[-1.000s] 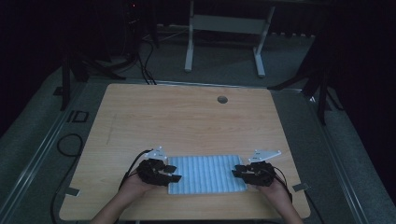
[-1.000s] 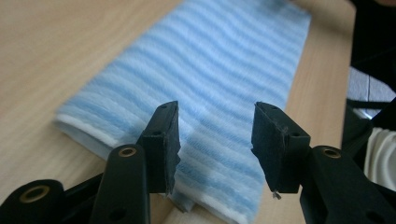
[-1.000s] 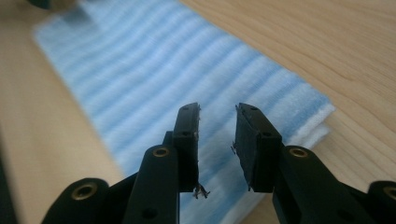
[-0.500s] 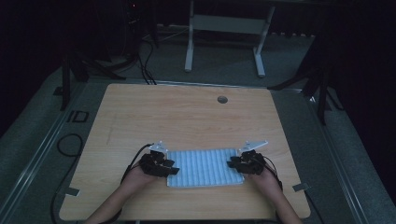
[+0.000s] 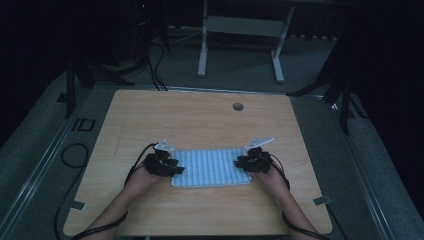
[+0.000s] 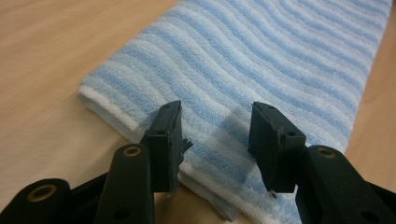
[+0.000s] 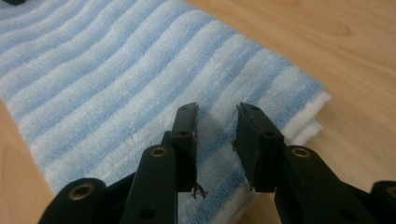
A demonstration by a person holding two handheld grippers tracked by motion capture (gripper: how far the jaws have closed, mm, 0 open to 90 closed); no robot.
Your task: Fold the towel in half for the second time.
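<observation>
A folded towel (image 5: 210, 167) with light blue and white stripes lies flat on the wooden table (image 5: 200, 120), near its front edge. My left gripper (image 5: 167, 166) is at the towel's left end and my right gripper (image 5: 247, 162) at its right end. In the left gripper view the towel (image 6: 280, 60) runs away under the left gripper (image 6: 217, 114), whose jaws stand wide apart just above a corner with nothing between them. In the right gripper view the right gripper (image 7: 217, 114) is open, with a narrower gap, over the towel (image 7: 102, 84) near its layered corner.
A small round hole (image 5: 238, 106) is set in the table near its far edge. Bare wood surrounds the towel on all sides. On the dark floor beyond stands a white metal frame (image 5: 240, 30), and cables (image 5: 75, 155) lie to the left.
Both grippers have moved forward, away from the person, along the towel's ends. The towel seems to lie slightly farther from the front edge than a second ago.
</observation>
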